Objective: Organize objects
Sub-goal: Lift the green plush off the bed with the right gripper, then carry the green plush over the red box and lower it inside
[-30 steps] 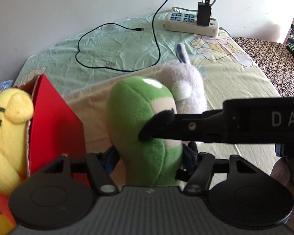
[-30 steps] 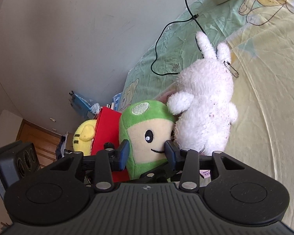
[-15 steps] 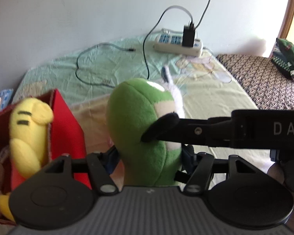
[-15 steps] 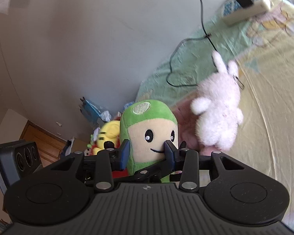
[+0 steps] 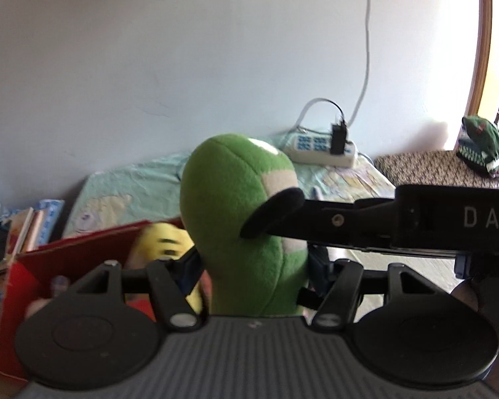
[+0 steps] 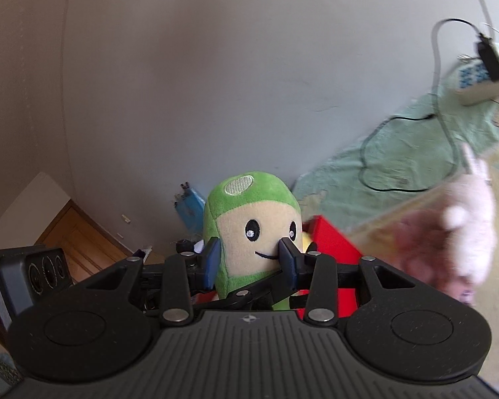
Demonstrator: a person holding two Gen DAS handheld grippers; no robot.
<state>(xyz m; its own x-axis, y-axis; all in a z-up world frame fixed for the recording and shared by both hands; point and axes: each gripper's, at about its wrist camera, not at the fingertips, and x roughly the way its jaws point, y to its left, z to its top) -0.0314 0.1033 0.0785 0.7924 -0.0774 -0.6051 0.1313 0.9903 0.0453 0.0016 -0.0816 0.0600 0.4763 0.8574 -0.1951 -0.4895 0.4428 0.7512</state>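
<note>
A green plush toy with a cream face (image 5: 236, 219) (image 6: 252, 212) is held up in the air by both grippers. My left gripper (image 5: 254, 267) is shut on its lower body. My right gripper (image 6: 249, 259) is shut on its face just below the eyes; one of its black fingers (image 5: 272, 211) reaches in from the right in the left wrist view. Below and left of the toy stands an open red box (image 5: 66, 256) (image 6: 329, 239) with a yellow plush (image 5: 164, 242) inside. A white bunny plush (image 6: 472, 219), blurred, lies on the bed at right.
The bed has a pale green sheet (image 5: 133, 186) against a grey wall. A power strip (image 5: 322, 149) (image 6: 482, 79) with a black cable lies at its far side. Books (image 5: 23, 226) are stacked left of the box. A green cloth item (image 5: 482, 143) sits far right.
Both grippers have risen with the green plush and shifted left toward the red box. The white bunny stayed on the bed and now lies farther off to the right.
</note>
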